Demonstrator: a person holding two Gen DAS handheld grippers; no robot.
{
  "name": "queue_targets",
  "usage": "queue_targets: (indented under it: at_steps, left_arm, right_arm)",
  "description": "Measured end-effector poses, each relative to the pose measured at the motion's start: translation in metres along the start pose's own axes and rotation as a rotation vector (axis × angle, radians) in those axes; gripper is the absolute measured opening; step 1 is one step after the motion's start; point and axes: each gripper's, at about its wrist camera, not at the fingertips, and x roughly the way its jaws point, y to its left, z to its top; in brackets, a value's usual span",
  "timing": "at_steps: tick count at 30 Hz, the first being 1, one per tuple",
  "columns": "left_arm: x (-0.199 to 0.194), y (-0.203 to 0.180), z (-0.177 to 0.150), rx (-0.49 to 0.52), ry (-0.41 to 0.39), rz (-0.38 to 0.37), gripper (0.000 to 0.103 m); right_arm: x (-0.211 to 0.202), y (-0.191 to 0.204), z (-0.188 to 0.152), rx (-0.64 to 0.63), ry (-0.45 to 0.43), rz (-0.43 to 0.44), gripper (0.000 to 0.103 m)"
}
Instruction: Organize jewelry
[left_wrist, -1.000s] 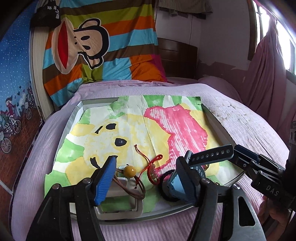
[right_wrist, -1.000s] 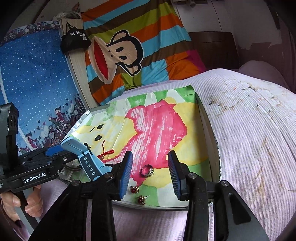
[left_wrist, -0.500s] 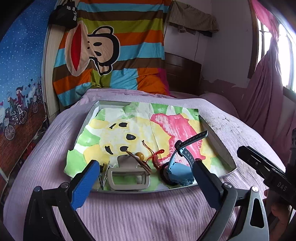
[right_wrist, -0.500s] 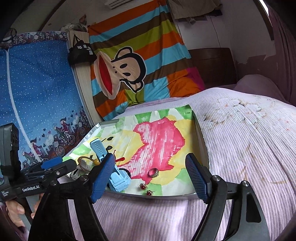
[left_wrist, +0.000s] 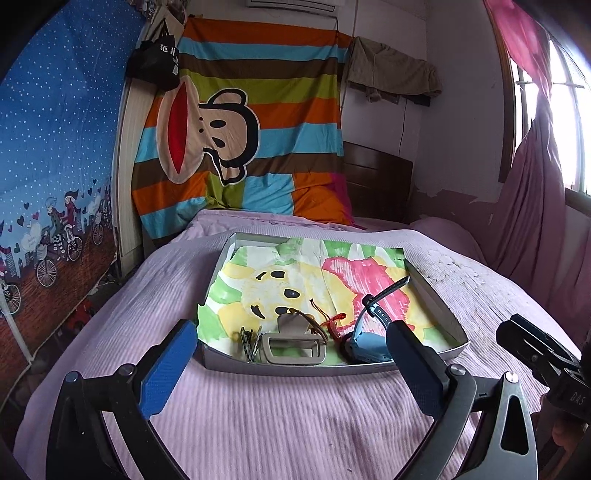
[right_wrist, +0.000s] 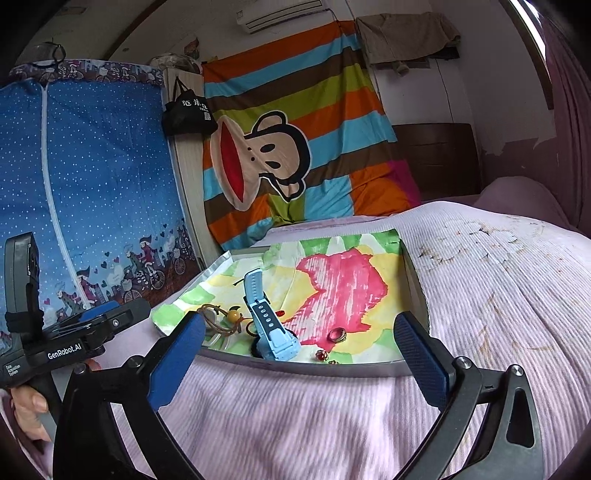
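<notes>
A shallow grey tray (left_wrist: 436, 306) (right_wrist: 413, 280) lined with a painted paper lies on the bed. At its near end lie a blue watch (left_wrist: 369, 341) (right_wrist: 269, 325), a beige hair clip (left_wrist: 295, 343), a red cord bracelet (left_wrist: 332, 321), a brown cord with a yellow bead (right_wrist: 232, 315), dark hairpins (left_wrist: 247, 341), a ring (right_wrist: 338, 335) and red earrings (right_wrist: 321, 355). My left gripper (left_wrist: 288, 373) is open and empty, held back above the bedspread in front of the tray. My right gripper (right_wrist: 299, 363) is open and empty, likewise short of the tray.
The pink ribbed bedspread (left_wrist: 277, 417) surrounds the tray. A striped monkey blanket (left_wrist: 240, 147) hangs over the headboard. A blue cartoon curtain (left_wrist: 48, 184) is on the left, a pink window curtain (left_wrist: 535, 203) on the right. The other gripper shows at the side of each view (left_wrist: 546, 354) (right_wrist: 74, 332).
Both grippers opened wide and pulled back out of the tray toward the bed's near side. The blue watch, held a second ago, now lies in the tray.
</notes>
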Motion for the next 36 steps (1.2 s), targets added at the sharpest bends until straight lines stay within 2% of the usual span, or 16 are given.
queue_targets:
  at_steps: [11,21,36]
  left_arm:
    - [-0.039,0.003,-0.014,0.042,-0.051,-0.011,0.103]
    - [-0.071,0.010,-0.026,0.050,-0.081,-0.014,0.103]
    - [-0.101,0.022,-0.058,0.090,-0.104,0.011,0.103]
  right_arm:
    - [-0.036,0.009,-0.017,0.025,-0.036,-0.019,0.102]
    - [-0.064,0.033,-0.030,-0.013,-0.049,-0.025,0.102]
    - [-0.096,0.055,-0.057,-0.033,-0.060,-0.073,0.102]
